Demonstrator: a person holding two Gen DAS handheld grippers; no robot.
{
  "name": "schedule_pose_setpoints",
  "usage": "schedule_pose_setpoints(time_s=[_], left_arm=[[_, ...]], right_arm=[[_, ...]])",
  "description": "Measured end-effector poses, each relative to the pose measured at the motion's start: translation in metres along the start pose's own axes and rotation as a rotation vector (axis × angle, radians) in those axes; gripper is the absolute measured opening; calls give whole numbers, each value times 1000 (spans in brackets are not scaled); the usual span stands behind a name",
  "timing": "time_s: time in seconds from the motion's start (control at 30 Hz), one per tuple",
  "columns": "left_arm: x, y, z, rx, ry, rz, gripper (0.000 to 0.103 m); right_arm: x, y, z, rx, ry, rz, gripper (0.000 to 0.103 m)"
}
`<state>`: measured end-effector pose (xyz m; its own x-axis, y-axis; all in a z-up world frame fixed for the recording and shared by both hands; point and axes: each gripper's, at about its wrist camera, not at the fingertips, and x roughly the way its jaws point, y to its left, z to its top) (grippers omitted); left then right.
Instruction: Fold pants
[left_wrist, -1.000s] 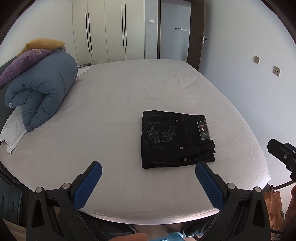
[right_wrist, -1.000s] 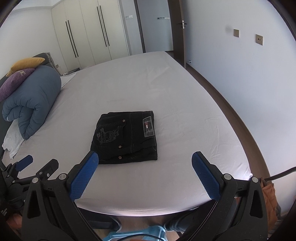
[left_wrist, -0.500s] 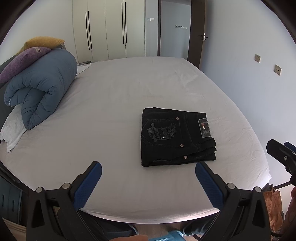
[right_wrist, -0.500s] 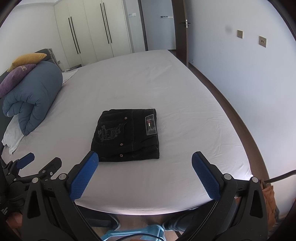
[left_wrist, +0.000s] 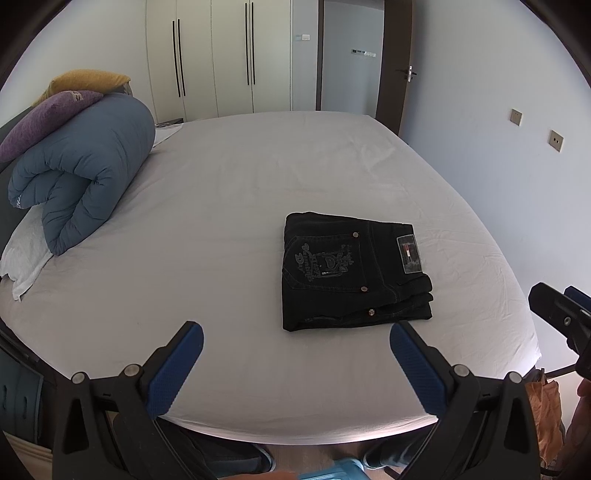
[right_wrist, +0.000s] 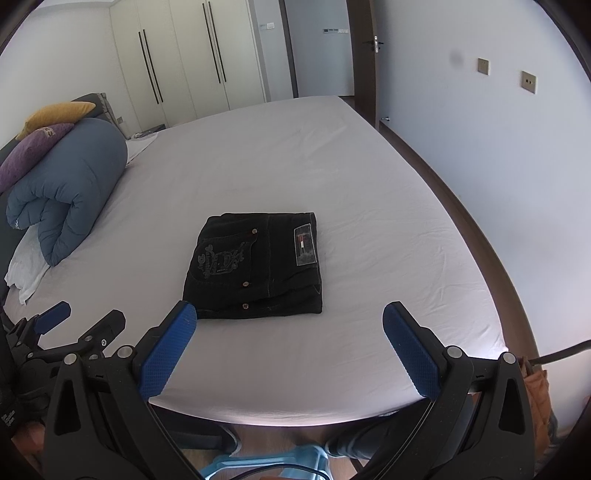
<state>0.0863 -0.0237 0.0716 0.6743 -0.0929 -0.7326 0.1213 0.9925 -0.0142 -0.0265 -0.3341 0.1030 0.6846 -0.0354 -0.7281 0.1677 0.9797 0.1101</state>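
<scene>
Black pants (left_wrist: 347, 273) lie folded in a compact rectangle on the white bed (left_wrist: 229, 206), back pocket embroidery and a label facing up. They also show in the right wrist view (right_wrist: 258, 266). My left gripper (left_wrist: 295, 343) is open and empty, held above the bed's near edge, short of the pants. My right gripper (right_wrist: 288, 325) is open and empty, also just short of the pants' near edge. The right gripper's fingers show at the far right of the left wrist view (left_wrist: 557, 314). The left gripper shows at the lower left of the right wrist view (right_wrist: 66, 325).
A rolled blue duvet (left_wrist: 81, 177) with purple and yellow pillows (left_wrist: 48, 110) lies at the bed's left side. Wardrobes (left_wrist: 214, 59) and a door stand behind. A wall runs along the right. An orange bag (left_wrist: 546, 413) sits on the floor at the right.
Both grippers have drifted slightly, so the view has shifted a little. The pants lie unmoved and both grippers stay open.
</scene>
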Motion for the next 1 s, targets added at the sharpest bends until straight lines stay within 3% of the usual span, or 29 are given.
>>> schedule_pose_setpoints(time_s=[1.0], left_arm=[[2, 2, -4, -11, 13, -10, 103]], right_arm=[[2, -2, -3, -1, 13, 5, 103]])
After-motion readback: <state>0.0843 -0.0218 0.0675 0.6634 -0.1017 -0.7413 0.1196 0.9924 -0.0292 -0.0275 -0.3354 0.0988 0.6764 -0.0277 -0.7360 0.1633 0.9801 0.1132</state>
